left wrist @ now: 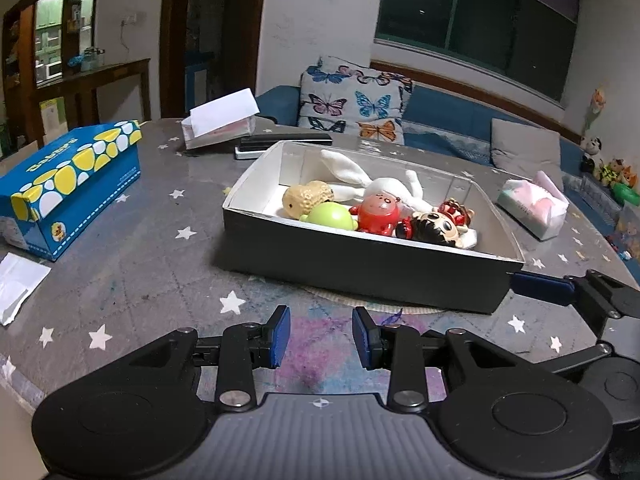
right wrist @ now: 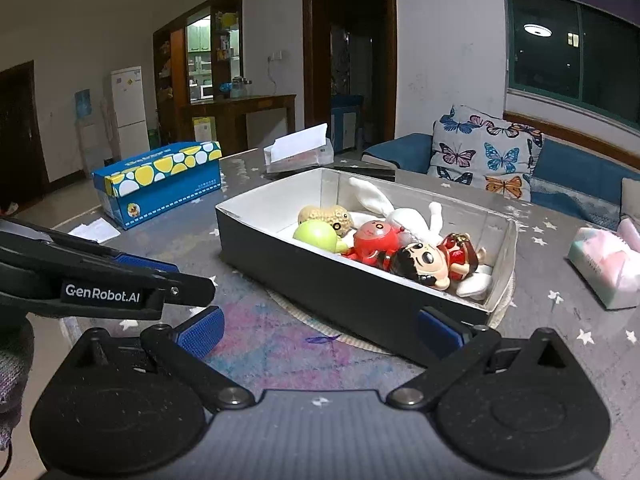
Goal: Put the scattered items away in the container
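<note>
Hovering empty nearest the camera, the left gripper (left wrist: 320,338) is narrow and the right gripper (right wrist: 320,330) wide. At 12 o'clock, the box (left wrist: 360,264) holds light toys: grip the hard doll (left wrist: 434,226) by its body, the soft rabbit (left wrist: 384,188) anywhere.

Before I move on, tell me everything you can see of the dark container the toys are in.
The container is a shallow rectangular box, dark outside, white inside, cardboard by the look of it, open-topped with no lid in view. It sits flat on the star-patterned table, partly over a round pale mat. Inside lie a white plush rabbit, a peanut toy, a green ball, a red figure and a big-headed doll, crowded toward one end. Neither gripper grips it.
</note>
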Demonstrator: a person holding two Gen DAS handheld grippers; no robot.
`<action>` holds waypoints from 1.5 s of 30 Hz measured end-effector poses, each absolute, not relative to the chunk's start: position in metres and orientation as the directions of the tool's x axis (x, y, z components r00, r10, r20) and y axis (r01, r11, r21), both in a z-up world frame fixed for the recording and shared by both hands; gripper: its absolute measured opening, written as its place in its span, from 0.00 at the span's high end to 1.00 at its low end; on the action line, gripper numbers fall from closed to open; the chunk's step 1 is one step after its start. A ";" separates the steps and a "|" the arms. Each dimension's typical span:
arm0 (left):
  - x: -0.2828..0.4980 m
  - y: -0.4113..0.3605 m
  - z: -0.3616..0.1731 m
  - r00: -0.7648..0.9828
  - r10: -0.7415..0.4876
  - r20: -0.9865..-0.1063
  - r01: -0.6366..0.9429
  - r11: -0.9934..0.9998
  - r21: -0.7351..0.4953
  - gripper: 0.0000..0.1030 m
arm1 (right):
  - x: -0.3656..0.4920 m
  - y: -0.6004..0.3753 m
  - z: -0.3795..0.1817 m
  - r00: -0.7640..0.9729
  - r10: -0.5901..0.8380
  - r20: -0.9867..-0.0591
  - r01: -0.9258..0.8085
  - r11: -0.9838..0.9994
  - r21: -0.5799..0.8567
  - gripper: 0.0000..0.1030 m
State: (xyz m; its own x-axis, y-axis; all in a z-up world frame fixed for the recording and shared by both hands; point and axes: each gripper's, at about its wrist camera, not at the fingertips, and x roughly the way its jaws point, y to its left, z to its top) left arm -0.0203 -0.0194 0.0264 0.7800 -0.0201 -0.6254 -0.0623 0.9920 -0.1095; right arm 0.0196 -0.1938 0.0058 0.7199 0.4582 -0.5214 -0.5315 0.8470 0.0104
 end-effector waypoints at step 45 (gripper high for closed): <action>0.014 -0.021 0.012 0.776 -0.007 -0.630 -0.006 1.000 -0.019 0.65 | 0.035 -0.194 -0.014 0.764 0.303 -0.569 -0.338 0.940 0.047 0.00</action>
